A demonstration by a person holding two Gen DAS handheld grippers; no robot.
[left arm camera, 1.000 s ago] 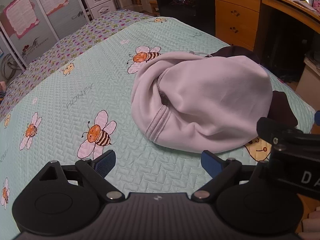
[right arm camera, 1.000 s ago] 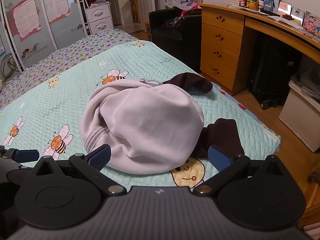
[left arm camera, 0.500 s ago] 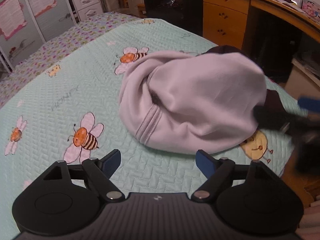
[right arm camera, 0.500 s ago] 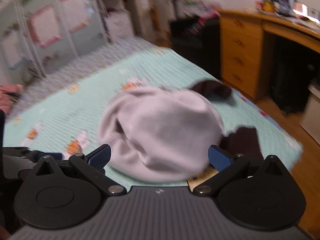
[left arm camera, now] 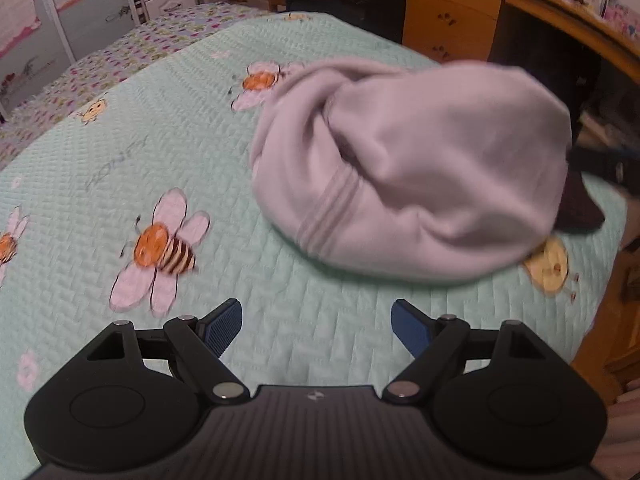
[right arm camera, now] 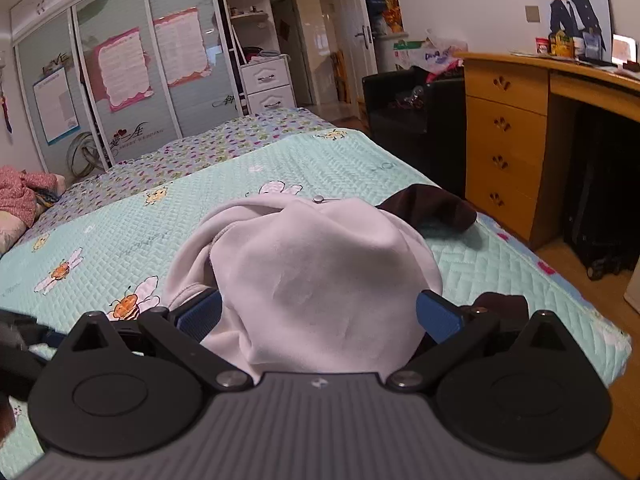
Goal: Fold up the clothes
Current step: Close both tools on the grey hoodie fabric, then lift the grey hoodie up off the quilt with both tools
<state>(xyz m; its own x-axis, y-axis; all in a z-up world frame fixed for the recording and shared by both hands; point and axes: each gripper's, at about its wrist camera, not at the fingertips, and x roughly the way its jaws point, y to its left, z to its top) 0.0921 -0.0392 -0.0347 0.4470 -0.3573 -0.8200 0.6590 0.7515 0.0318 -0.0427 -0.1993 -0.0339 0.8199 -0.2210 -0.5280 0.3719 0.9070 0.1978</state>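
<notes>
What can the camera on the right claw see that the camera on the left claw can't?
Only the right wrist view shows the mirrored wardrobe doors with pink posters, the open doorway, the pink clothes pile on the far left and the photo of a person in uniform.

Only the left wrist view shows the yellow cartoon chick print beside the heap.

Both show the crumpled pale pink fleece garment on the mint green quilted bee-print bedspread, the dark brown cloth under it and the orange wooden desk with drawers.
</notes>
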